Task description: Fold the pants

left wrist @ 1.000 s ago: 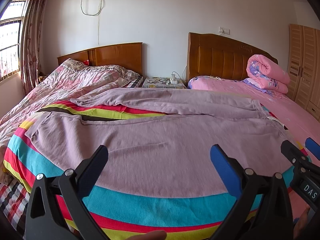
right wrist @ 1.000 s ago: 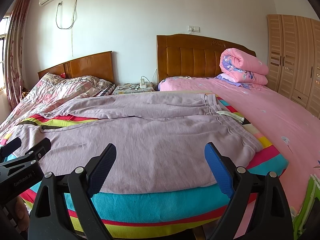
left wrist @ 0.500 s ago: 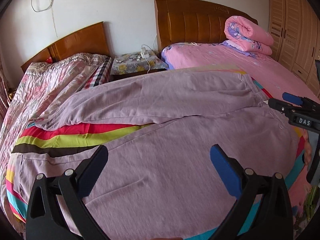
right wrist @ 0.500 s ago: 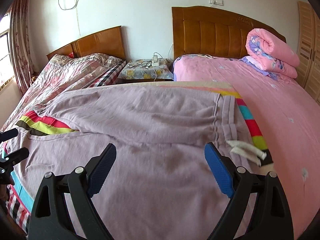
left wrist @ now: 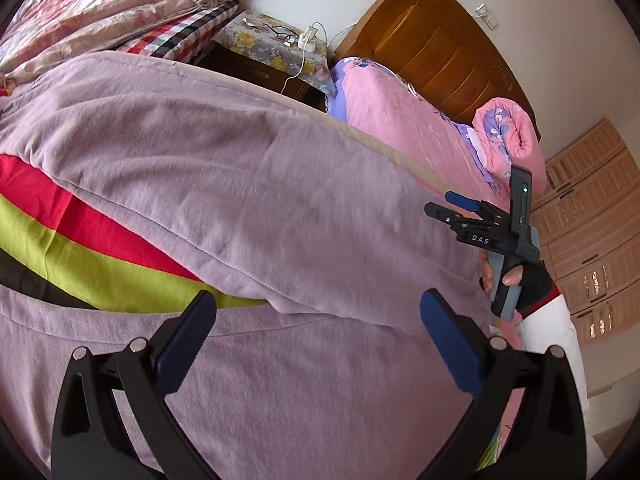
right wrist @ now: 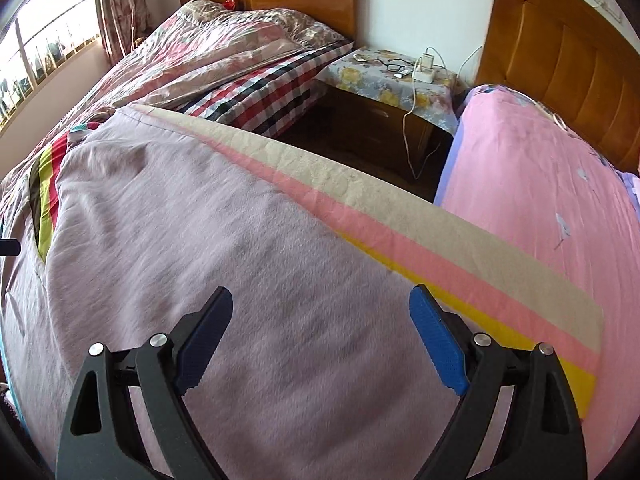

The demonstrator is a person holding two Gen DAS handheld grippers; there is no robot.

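Both sets of tongs are spread wide with nothing between the pads, hovering over the lilac knit sweatpants (left wrist: 256,200) that are laid flat on a striped blanket (left wrist: 72,276) across the bed.

Right under and ahead of the left tongs (left wrist: 318,344) is the near leg, with the second leg running just beyond the tips, a wedge of red and lime blanket stripes showing in the gap to the tongs' left. So the legs are splayed apart, which I'd guess is why both tools are up and open: the first fold (one leg over the other) hasn't happened yet, and they look lined up to grab an edge.

Below the right tongs (right wrist: 322,340) it's pure lilac fabric, with the blanket's yellow, pink and beige stripes just off the right pad. Looks like it's heading for the far leg's outer edge, but that's my read.

What each view adds: the left camera catches the right tongs from outside, off to its right, held in a hand in a fingerless black glove (left wrist: 532,280). The right camera doesn't show the leg gap properly, but it does show what's past the pants: the dark bedside cabinet (right wrist: 372,120) with a charger on a flowery cloth, straight ahead between two beds.
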